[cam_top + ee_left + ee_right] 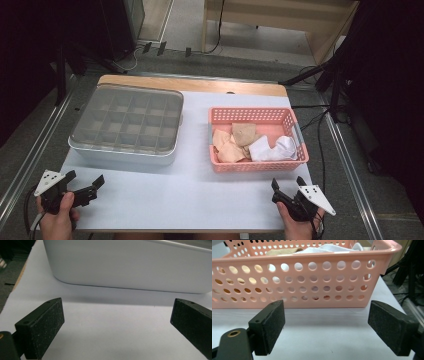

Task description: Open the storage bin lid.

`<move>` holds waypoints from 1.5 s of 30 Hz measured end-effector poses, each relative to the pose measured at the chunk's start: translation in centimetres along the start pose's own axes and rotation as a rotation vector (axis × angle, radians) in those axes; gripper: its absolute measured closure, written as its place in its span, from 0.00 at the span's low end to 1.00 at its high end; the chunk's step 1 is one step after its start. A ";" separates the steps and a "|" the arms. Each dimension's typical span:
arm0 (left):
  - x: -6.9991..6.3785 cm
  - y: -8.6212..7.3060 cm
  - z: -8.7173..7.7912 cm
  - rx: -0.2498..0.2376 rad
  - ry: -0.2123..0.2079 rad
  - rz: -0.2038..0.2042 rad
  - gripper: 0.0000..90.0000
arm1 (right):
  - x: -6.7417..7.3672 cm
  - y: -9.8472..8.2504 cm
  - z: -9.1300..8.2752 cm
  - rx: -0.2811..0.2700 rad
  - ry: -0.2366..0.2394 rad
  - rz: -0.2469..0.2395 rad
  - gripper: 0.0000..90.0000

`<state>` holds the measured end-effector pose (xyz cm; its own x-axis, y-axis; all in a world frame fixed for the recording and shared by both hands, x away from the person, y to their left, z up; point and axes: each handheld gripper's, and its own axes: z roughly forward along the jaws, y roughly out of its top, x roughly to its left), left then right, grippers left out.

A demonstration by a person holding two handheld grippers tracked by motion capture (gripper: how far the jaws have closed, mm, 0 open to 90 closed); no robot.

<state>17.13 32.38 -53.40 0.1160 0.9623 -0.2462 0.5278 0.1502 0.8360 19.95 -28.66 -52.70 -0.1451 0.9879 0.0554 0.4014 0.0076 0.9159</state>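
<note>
At the near left corner of the white table (190, 195), the left gripper (85, 181) rests with its jaws spread and nothing between them, pointing toward the lidded grey box (125, 125) of small compartments just beyond it on the table's left half. On the right half sits a pink basket (257, 167) holding tan socks (235, 142) and a white sock (272, 148). At the near right corner, the right gripper (288, 183) faces the basket's near wall, jaws spread and empty.

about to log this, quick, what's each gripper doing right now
left gripper: jaws open, holding nothing, near the white box.
right gripper: jaws open, holding nothing, facing the pink basket.
</note>
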 end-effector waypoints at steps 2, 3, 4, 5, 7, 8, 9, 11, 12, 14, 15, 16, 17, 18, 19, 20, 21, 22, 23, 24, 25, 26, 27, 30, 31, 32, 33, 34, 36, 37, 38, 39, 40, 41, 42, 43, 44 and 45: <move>0.1 0.1 0.0 -0.008 -0.002 -0.005 0.00 | 0.0 0.1 0.1 0.011 -0.007 0.000 0.16; 0.1 0.1 0.1 -0.009 -0.001 -0.004 0.00 | -0.1 0.1 0.0 0.003 -0.001 0.002 0.16; 0.1 0.1 0.1 -0.005 -0.007 -0.005 0.00 | -0.2 0.0 -0.1 -0.010 0.009 0.010 0.17; 0.2 0.1 0.1 -0.005 -0.020 -0.006 0.00 | -0.3 0.0 -0.2 -0.017 0.018 0.020 0.18; 0.2 0.1 0.0 -0.016 -0.021 -0.018 0.00 | -0.4 0.0 -0.1 -0.011 0.030 0.025 0.18; 0.3 0.1 0.0 -0.022 -0.021 -0.017 0.00 | -0.4 0.1 -0.1 -0.004 0.026 0.026 0.18; 0.3 0.2 -0.1 -0.031 -0.019 -0.013 0.00 | -0.4 0.1 0.0 0.000 0.019 0.024 0.18; 0.2 0.2 -0.2 -0.045 -0.015 -0.010 0.00 | -0.2 0.2 0.1 0.011 0.011 0.017 0.17; 0.2 0.3 -0.4 -0.048 -0.022 -0.009 0.00 | -0.1 0.2 0.1 0.009 0.010 0.011 0.17; 0.1 0.4 -0.6 -0.060 -0.035 -0.011 0.00 | -0.1 0.2 0.0 -0.001 0.015 -0.001 0.17; -0.1 0.5 -0.7 -0.072 -0.037 -0.010 0.00 | -0.1 0.2 -0.1 -0.001 0.015 0.015 0.17; -0.2 0.6 -0.8 -0.076 -0.038 -0.001 0.00 | -0.2 0.2 -0.1 -0.008 0.020 0.018 0.17; -0.3 0.7 -0.9 -0.078 -0.035 0.009 0.00 | -0.2 0.3 -0.2 -0.007 0.021 0.025 0.17; -0.4 0.8 -1.1 -0.080 -0.032 0.017 0.00 | -0.2 0.3 -0.3 -0.010 0.023 0.035 0.18; -0.6 0.9 -1.3 -0.085 -0.033 0.022 0.00 | -0.3 0.3 -0.4 -0.015 0.023 0.039 0.18; -0.6 1.0 -1.4 -0.094 -0.033 0.033 0.00 | -0.3 0.5 -0.5 -0.024 0.025 0.043 0.18; -0.7 1.1 -1.5 -0.095 -0.032 0.037 0.00 | -0.2 0.6 -0.7 -0.031 0.027 0.046 0.18; -0.8 1.2 -1.7 -0.099 -0.028 0.039 0.00 | -0.1 0.8 -0.8 -0.036 0.027 0.050 0.18; -0.9 1.4 -1.9 -0.105 -0.032 0.044 0.00 | 0.0 1.0 -1.0 -0.047 0.033 0.048 0.18; -0.9 1.5 -2.0 -0.108 -0.035 0.043 0.00 | 0.3 1.3 -1.2 -0.052 0.038 0.051 0.18; -0.9 1.6 -2.1 -0.111 -0.036 0.047 0.00 | 0.5 1.5 -1.4 -0.054 0.043 0.046 0.18; -0.9 1.7 -2.2 -0.115 -0.036 0.046 0.00 | 0.8 1.7 -1.5 -0.056 0.047 0.041 0.18; -0.9 1.8 -2.3 -0.116 -0.037 0.048 0.00 | 1.0 1.8 -1.6 -0.055 0.054 0.037 0.18; -0.9 1.9 -2.5 -0.112 -0.046 0.049 0.00 | 1.8 2.1 -1.7 -0.052 0.062 0.027 0.18; -0.9 2.0 -2.6 -0.114 -0.047 0.046 0.00 | 2.1 2.1 -1.7 -0.051 0.066 0.030 0.20; -0.9 2.0 -2.7 -0.116 -0.050 0.041 0.00 | 2.4 2.2 -1.7 -0.052 0.063 0.031 0.21; -0.8 2.1 -2.8 -0.117 -0.053 0.033 0.00 | 2.6 2.3 -1.7 -0.054 0.064 0.028 0.21; -0.8 2.2 -2.9 -0.119 -0.058 0.028 0.00 | 2.9 2.5 -1.8 -0.058 0.066 0.024 0.21; -0.9 2.5 -3.2 -0.131 -0.056 0.027 0.00 | 3.6 2.8 -1.9 -0.064 0.043 0.013 0.23; -0.8 2.7 -3.3 -0.135 -0.059 0.028 0.00 | 3.8 2.9 -1.9 -0.066 0.033 0.015 0.24; -0.7 2.8 -3.4 -0.141 -0.058 0.027 0.00 | 4.0 3.1 -1.9 -0.067 0.028 0.016 0.25; -0.7 3.0 -3.5 -0.146 -0.056 0.019 0.00 | 4.2 3.3 -2.0 -0.066 0.022 0.022 0.25; -0.5 3.1 -3.6 -0.145 -0.059 0.011 0.00 | 4.3 3.5 -2.0 -0.074 0.027 0.032 0.26; -0.5 3.2 -3.6 -0.142 -0.064 0.008 0.00 | 4.4 3.7 -2.1 -0.078 0.029 0.036 0.26; -0.4 3.3 -3.6 -0.140 -0.063 0.005 0.00 | 4.5 3.9 -2.1 -0.082 0.026 0.036 0.26; -0.4 3.4 -3.6 -0.137 -0.060 0.008 0.00 | 4.6 4.1 -2.2 -0.084 0.031 0.040 0.26; -0.4 3.5 -3.5 -0.138 -0.058 0.009 0.00 | 4.7 4.3 -2.2 -0.090 0.044 0.044 0.27; -0.4 3.6 -3.5 -0.131 -0.060 0.008 0.00 | 4.7 4.5 -2.2 -0.092 0.063 0.053 0.30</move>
<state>16.02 33.38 -48.54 0.1721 0.9488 -0.2650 0.4127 0.1748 0.8939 19.04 -24.35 -47.44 -0.1837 0.9748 0.1268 0.3259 -0.0613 0.9434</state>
